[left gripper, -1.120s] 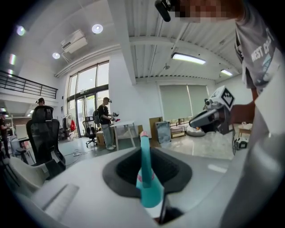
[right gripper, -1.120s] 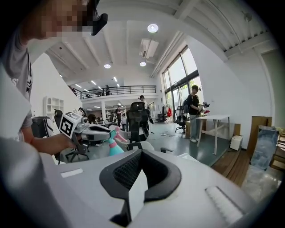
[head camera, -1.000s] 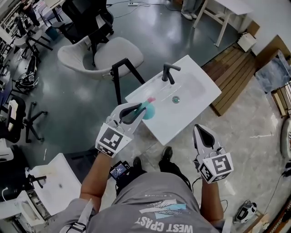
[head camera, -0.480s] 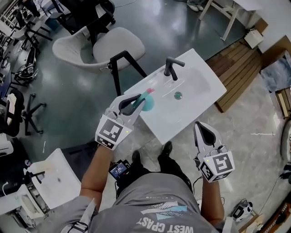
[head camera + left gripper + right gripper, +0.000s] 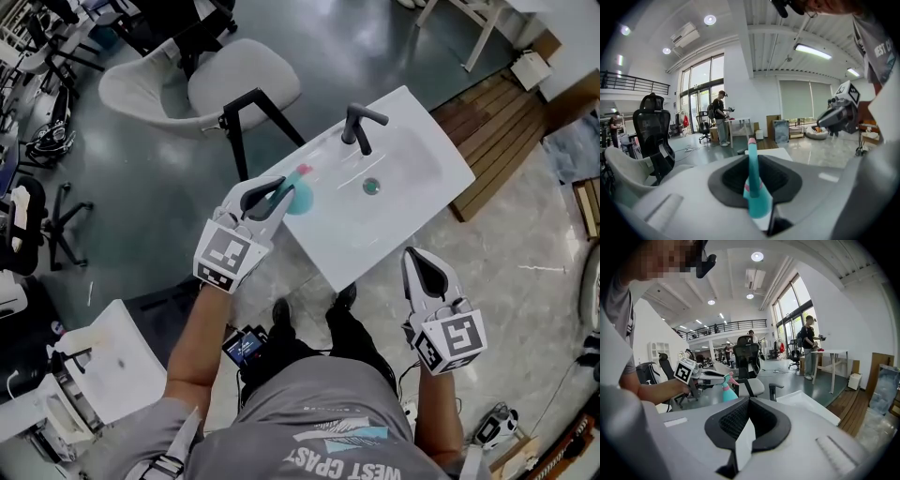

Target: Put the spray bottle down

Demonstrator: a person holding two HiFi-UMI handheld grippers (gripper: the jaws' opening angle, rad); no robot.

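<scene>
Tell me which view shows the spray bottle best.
The left gripper view: the spray bottle fills the centre, close up, clamped between the jaws of the left gripper. The head view shows it from above near the sink's edge, partly covered by that gripper. The right gripper view shows it small and distant, in side profile.

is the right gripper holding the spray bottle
No, the right gripper has nothing between its jaws; the teal spray bottle is clamped in the left gripper.

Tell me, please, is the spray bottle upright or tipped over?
Upright: the spray bottle, clamped in the left gripper, shows its pink nozzle above its teal body.
</scene>
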